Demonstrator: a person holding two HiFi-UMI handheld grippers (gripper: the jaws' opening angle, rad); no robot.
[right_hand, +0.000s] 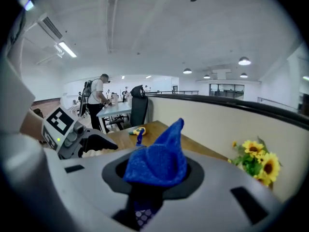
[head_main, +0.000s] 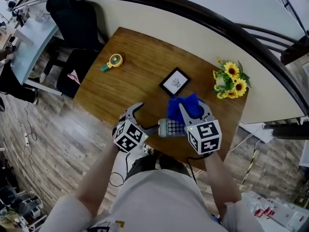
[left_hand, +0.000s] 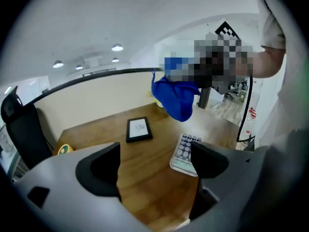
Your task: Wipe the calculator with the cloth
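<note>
Calculator (head_main: 170, 128) flat on counter (head_main: 130, 71), lower centre of frame, near front edge. Cloth (head_main: 187, 106) bunched just above it, clamped in right gripper (head_main: 194, 112). Left gripper (head_main: 143, 118) wide open, empty, just beside calculator. Risk: unbraced calculator skids off edge under wipe; bunched cloth lets jaws strike keys.

Calculator (head_main: 171, 128) lay on the desk (head_main: 133, 83), near its 6 o'clock edge. Picture frame (head_main: 175, 81) lay at 12 o'clock from the calculator, mid-desk. Sunflowers (head_main: 231, 79) stood at 2 o'clock, by the far right corner. Tape measure (head_main: 114, 61) lay at 10 o'clock, near the far left corner. Cloth (head_main: 186, 105) sat in the jaws of the right gripper (head_main: 194, 112), over the calculator's 1 o'clock end. Left gripper (head_main: 144, 119) was at the calculator's 9 o'clock. Chair (head_main: 78, 64) stood off the desk, at 9 o'clock from the tape measure.
</note>
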